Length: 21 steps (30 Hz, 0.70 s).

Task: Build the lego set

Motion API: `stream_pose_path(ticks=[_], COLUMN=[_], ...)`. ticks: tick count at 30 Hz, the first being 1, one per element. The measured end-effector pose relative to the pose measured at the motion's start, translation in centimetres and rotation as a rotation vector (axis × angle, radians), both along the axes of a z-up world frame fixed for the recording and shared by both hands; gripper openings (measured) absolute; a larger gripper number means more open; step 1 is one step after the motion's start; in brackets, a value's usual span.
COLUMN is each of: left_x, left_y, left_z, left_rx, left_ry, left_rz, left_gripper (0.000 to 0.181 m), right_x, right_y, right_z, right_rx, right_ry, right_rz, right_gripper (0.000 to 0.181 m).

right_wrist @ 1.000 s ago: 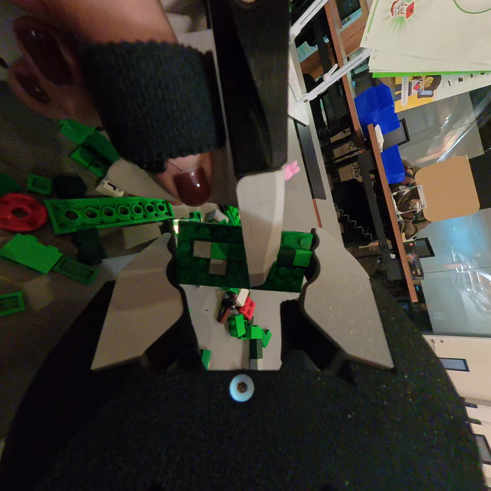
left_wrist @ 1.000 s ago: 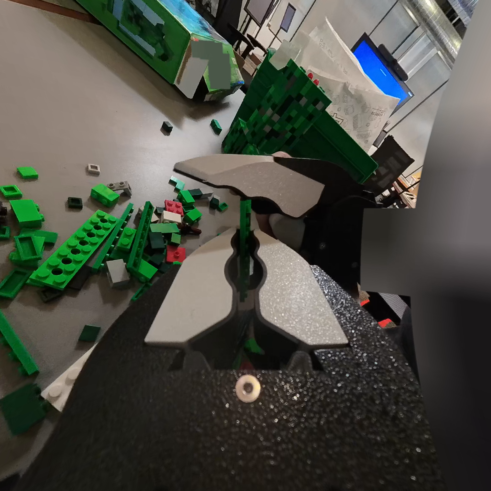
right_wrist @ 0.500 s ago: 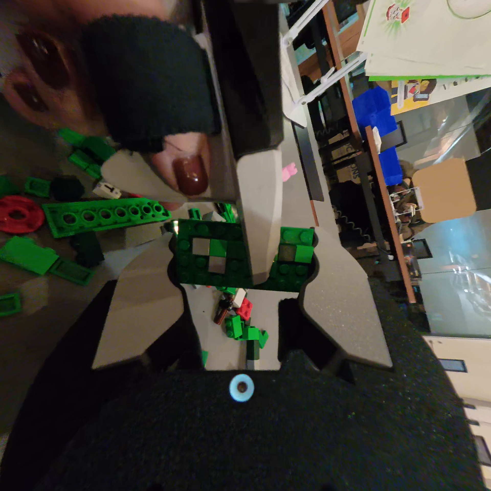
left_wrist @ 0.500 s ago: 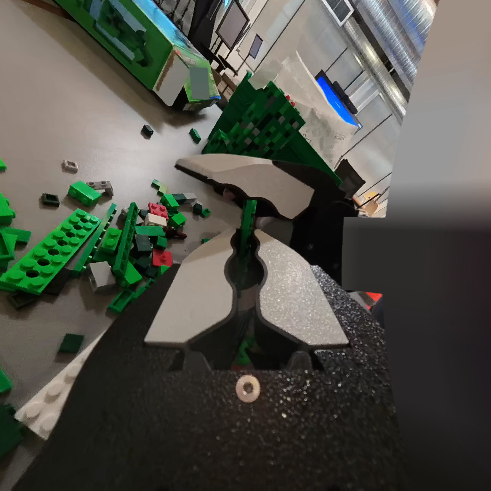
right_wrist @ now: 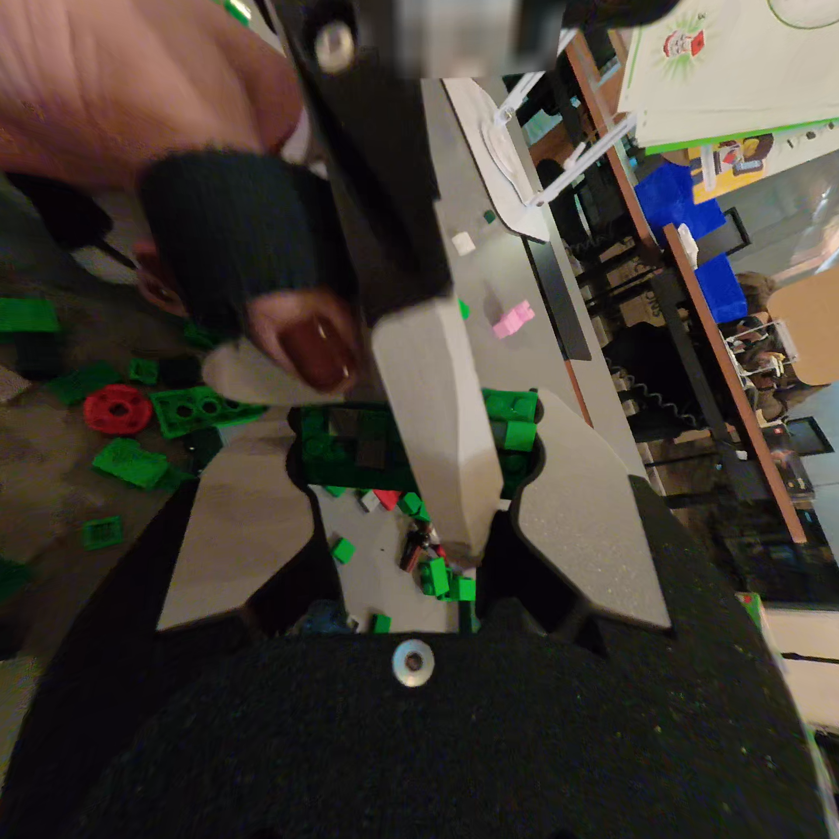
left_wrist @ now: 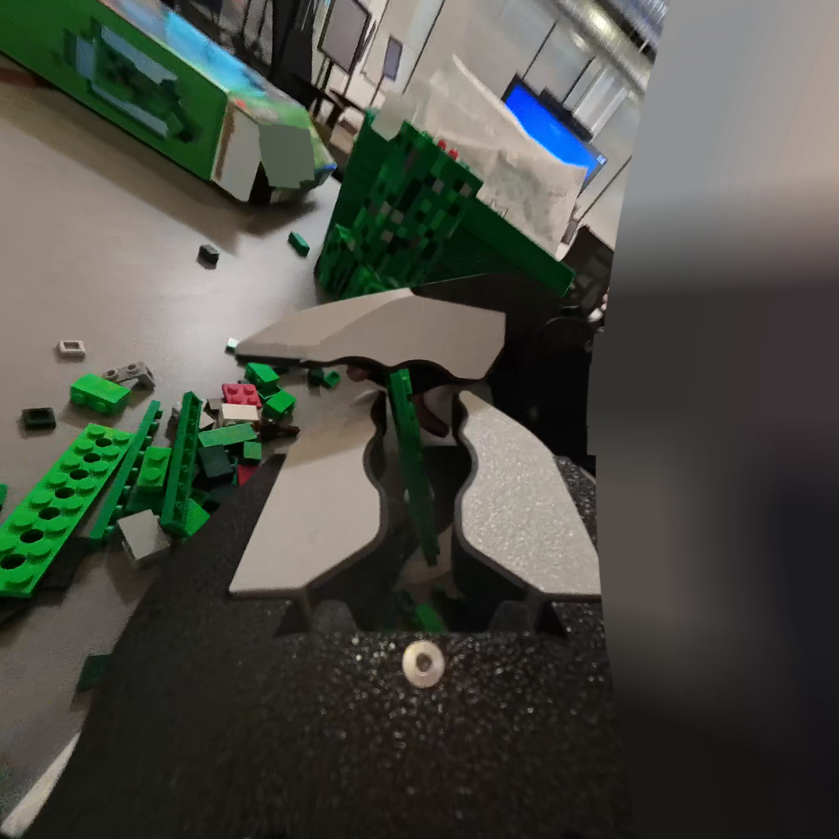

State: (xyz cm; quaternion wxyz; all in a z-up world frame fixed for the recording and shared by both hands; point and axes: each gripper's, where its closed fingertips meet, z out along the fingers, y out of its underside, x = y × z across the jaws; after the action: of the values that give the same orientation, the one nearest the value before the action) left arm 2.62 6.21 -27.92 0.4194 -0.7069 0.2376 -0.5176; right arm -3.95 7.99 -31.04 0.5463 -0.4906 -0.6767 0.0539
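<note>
Edgewise, green plate (left_wrist: 411, 458) between left claw (left_wrist: 415, 447) fingers.

Right gripper (right_wrist: 415, 449) jaws clamping green plate assembly (right_wrist: 349, 447) — left gripper (right_wrist: 436, 408) crossing it

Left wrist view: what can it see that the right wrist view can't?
Only the left wrist view shows the green set box, the tall green build and a blue screen. Only the right wrist view shows a red round piece, a pink brick and a fingernail. Both show the green plate assembly between the grippers.
</note>
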Motion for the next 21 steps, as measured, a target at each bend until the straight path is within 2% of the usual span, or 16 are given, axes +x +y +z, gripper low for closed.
stream_pose_path(ticks=[2, 5, 13, 21], left_x=[0.1, -0.1, -0.1, 0.2], left_y=[0.2, 0.3, -0.6, -0.4], left_z=[-0.4, -0.4, -0.2, -0.4], left_rx=[0.015, -0.01, -0.108, -0.094], left_ry=[0.047, 0.025, -0.083, -0.058], left_rz=[0.029, 0.043, -0.053, -0.042], left_gripper=[0.017, 0.006, 0.007, 0.011], right_x=[-0.2, -0.4, -0.7, -0.6], right_y=[-0.5, -0.8, -1.9, -1.4], right_z=[-0.1, 0.0, 0.1, 0.5], right_rx=[-0.017, -0.063, -0.155, -0.057], right_ry=[0.004, 0.026, 0.063, 0.146], right_rz=[0.016, 0.026, 0.083, 0.059], right_gripper=[0.092, 0.092, 0.092, 0.092])
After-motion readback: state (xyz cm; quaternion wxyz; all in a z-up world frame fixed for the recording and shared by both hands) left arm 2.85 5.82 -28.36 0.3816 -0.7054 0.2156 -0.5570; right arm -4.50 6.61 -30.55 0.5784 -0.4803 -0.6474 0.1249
